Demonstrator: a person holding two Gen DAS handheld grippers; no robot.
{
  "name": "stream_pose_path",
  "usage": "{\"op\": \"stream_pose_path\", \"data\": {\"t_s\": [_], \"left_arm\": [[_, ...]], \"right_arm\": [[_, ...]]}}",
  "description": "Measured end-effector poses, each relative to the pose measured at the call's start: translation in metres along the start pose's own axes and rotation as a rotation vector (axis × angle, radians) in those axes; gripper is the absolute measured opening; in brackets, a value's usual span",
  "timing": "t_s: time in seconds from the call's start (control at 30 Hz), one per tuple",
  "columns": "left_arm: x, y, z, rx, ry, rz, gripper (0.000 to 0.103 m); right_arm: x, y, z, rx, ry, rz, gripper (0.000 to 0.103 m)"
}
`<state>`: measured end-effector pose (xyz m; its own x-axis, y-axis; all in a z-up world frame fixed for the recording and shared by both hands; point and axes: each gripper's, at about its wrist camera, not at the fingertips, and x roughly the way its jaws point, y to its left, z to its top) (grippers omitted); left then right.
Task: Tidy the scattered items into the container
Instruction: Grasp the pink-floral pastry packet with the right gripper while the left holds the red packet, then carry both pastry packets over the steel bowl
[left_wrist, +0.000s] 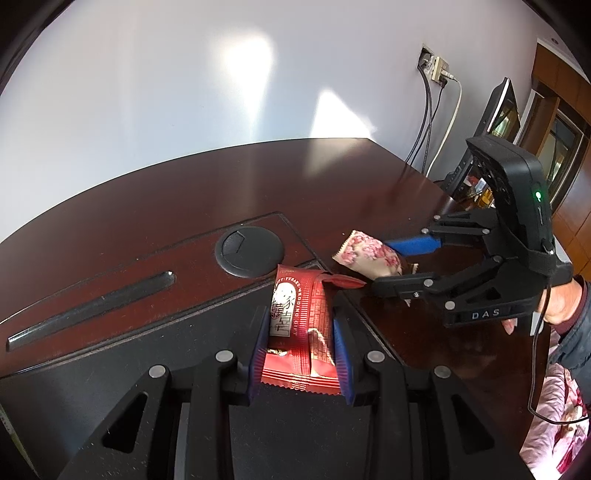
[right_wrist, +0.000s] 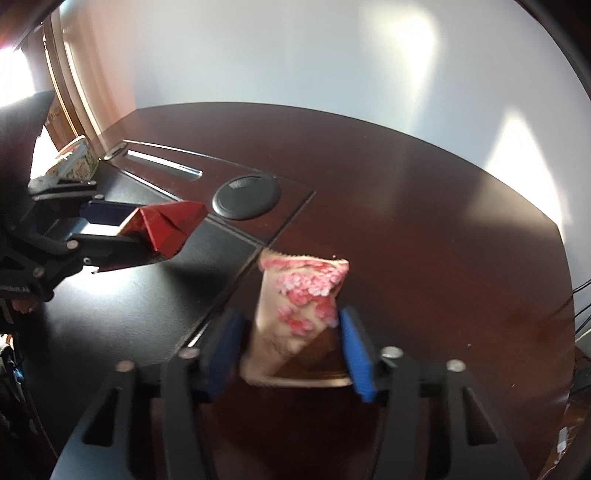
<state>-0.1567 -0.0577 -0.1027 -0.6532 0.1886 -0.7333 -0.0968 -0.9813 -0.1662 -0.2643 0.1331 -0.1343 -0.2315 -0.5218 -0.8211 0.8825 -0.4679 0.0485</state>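
Note:
A red snack packet (left_wrist: 303, 332) with white print sticks up between the blue pads of my left gripper (left_wrist: 301, 314), which is shut on it just above the dark desk. From the right wrist view the same red packet (right_wrist: 170, 225) juts out of the left gripper (right_wrist: 140, 232) at the left. A cream packet with pink flowers (right_wrist: 299, 295) stands between the blue pads of my right gripper (right_wrist: 290, 317), which pinch it; this view is blurred. In the left wrist view the right gripper (left_wrist: 382, 264) holds the floral packet (left_wrist: 369, 254) by one end, low over the desk.
A round black cable grommet (left_wrist: 249, 251) and a long slot (left_wrist: 92, 306) are set into the dark wooden desk (left_wrist: 332, 177). A monitor (left_wrist: 498, 110) and wall cables (left_wrist: 428, 122) stand at the far right. A patterned box (right_wrist: 74, 162) sits at the desk's far left edge.

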Motion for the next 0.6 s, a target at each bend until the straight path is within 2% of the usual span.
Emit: {"op": "stream_pose_path", "data": {"t_s": [0.27, 0.6], "left_arm": [[-0.007, 0.002, -0.007, -0.007, -0.013, 0.022, 0.035], [-0.054, 0.000, -0.021, -0.019, -0.067, 0.040, 0.035]], "right_arm": [[-0.013, 0.005, -0.011, 0.074, -0.059, -0.030, 0.042], [-0.051, 0.027, -0.016, 0.140, -0.150, -0.026, 0.042]]}}
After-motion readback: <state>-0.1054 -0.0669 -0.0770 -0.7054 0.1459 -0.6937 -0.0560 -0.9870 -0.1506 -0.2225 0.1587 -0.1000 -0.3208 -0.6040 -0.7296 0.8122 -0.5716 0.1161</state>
